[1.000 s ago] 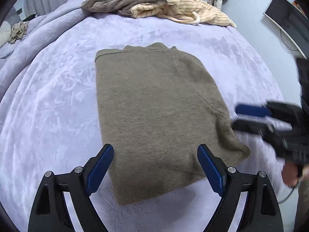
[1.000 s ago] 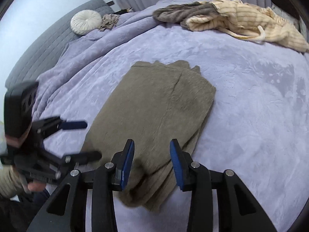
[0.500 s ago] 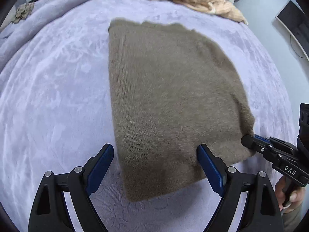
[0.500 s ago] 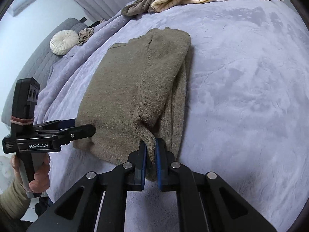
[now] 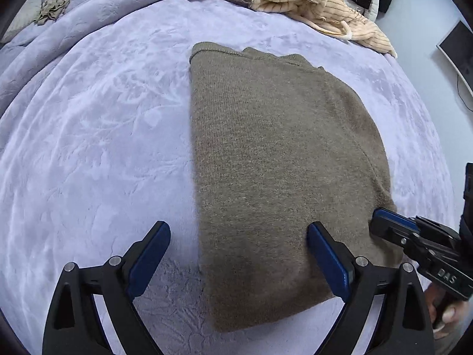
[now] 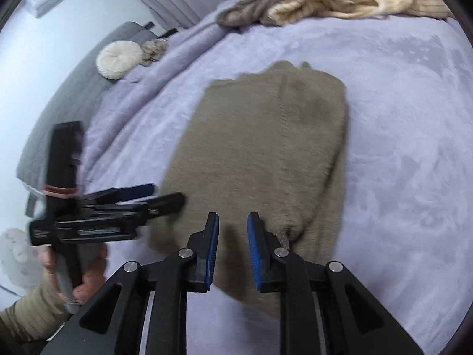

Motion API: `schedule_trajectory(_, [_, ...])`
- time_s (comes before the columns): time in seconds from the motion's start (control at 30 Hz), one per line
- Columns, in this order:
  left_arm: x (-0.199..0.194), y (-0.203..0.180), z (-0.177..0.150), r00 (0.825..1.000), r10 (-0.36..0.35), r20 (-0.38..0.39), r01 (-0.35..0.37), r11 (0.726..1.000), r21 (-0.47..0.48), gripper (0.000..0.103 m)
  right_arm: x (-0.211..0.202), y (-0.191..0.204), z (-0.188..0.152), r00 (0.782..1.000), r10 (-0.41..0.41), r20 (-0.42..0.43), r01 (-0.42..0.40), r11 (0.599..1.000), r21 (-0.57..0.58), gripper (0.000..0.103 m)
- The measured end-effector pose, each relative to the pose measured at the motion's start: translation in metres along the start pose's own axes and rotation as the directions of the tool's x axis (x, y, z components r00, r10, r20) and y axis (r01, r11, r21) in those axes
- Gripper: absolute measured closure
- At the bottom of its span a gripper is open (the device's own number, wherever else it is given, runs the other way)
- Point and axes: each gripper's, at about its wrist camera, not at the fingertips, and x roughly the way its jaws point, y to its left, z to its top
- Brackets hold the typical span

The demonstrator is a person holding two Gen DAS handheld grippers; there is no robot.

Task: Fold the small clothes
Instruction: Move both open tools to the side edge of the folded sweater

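An olive knitted sweater (image 5: 275,153) lies folded into a long rectangle on the lavender bedspread (image 5: 103,133). My left gripper (image 5: 236,226) hovers over its near left corner, jaws wide and still opening. One finger is above the knit and the other above the bedspread, neither pressing on the fabric. My right gripper (image 6: 233,217) is at the sweater's (image 6: 266,148) near right edge. Its jaws are opening by a narrow gap, with knit showing through but not pinched. Each view shows the other tool, the right gripper (image 5: 377,220) and the left gripper (image 6: 167,193).
A heap of cream ribbed and grey-brown clothes (image 5: 295,3) sits at the far edge of the bed. A round white cushion (image 6: 119,59) rests on a grey sofa at far left. A dark monitor (image 5: 458,50) stands to the right of the bed. A hand (image 6: 88,278) grips the left tool.
The right gripper closed onto the sweater's near edge half a second ago and has since parted and let it go. The left gripper shifted left over the near corner, with its jaws a little wider.
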Motion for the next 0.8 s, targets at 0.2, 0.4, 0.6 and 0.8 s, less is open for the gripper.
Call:
schedule_trajectory(0.2, [-0.005,-0.009,-0.003,0.999,0.034,0.009,-0.034,0.999,0.041,0.009,-0.011,-0.002,-0.008,1.0,-0.013,0.026,0.013,1.0,0.008,0.087])
schedule_trajectory(0.4, [-0.029,-0.013,-0.007,0.997,0.042,0.065,-0.045,0.997,0.06,0.009,-0.035,0.03,-0.003,0.989,-0.116,0.092,0.121,0.991,-0.048,0.065])
schedule_trajectory(0.6, [-0.02,-0.012,0.003,0.988,0.139,0.072,-0.145,0.987,0.072,0.009,-0.025,0.038,0.014,0.982,-0.158,0.108,0.167,0.982,-0.089,0.019])
schedule_trajectory(0.8, [-0.019,-0.002,0.005,0.994,0.1,0.053,-0.103,0.993,0.063,0.008,-0.016,-0.012,0.011,0.961,-0.275,0.035,0.273,0.96,0.066,0.019])
